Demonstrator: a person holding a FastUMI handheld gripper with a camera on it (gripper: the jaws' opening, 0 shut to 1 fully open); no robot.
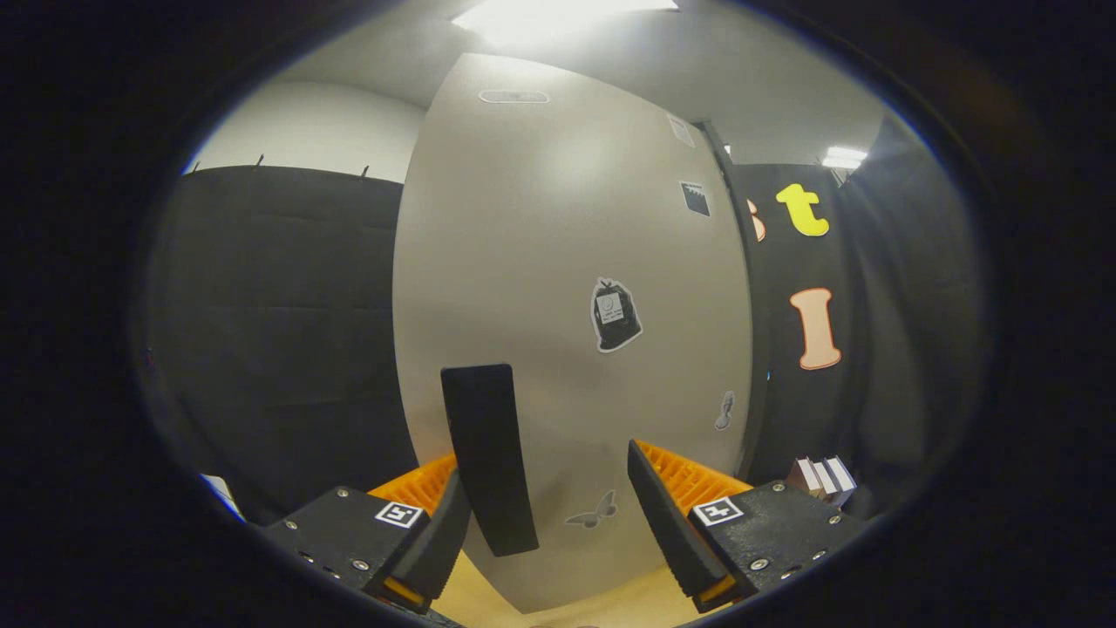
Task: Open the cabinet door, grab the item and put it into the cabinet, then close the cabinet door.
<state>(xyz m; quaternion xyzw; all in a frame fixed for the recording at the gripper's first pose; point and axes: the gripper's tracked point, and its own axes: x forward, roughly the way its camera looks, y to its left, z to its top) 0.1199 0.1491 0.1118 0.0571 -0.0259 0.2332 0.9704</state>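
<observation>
Cabinet door (558, 262): a tall, pale grey panel standing upright just ahead of the gripper. Whether it is fully shut or slightly ajar cannot be told.
Door handle (488, 458): a dark, flat vertical bar on the lower part of the door. It sits between the two fingers, close against the left one.
Gripper (545, 532): the fingers are spread well apart, with the handle and a strip of bare door visible in the gap. The left finger (440, 536) looks to be touching or nearly touching the handle's edge; the right finger (667, 523) stands clear of it. Nothing is gripped.
Stickers: a dark bag-shaped sticker (615, 315) sits mid-door, above and right of the handle. A butterfly sticker (594, 512) lies low on the door between the fingers. A small pale sticker (724, 410) is near the door's right edge, and a dark square one (695, 198) is higher up.
Counter (558, 602): a light wood surface below the door's bottom edge, between the fingers.
Item (821, 480): a small cluster of box-like shapes, dark red and white, beyond the right finger and right of the door; too small to identify.
Surroundings: black cloth wall (279, 331) on either side of the cabinet, with a bright ceiling light (558, 17) above.
</observation>
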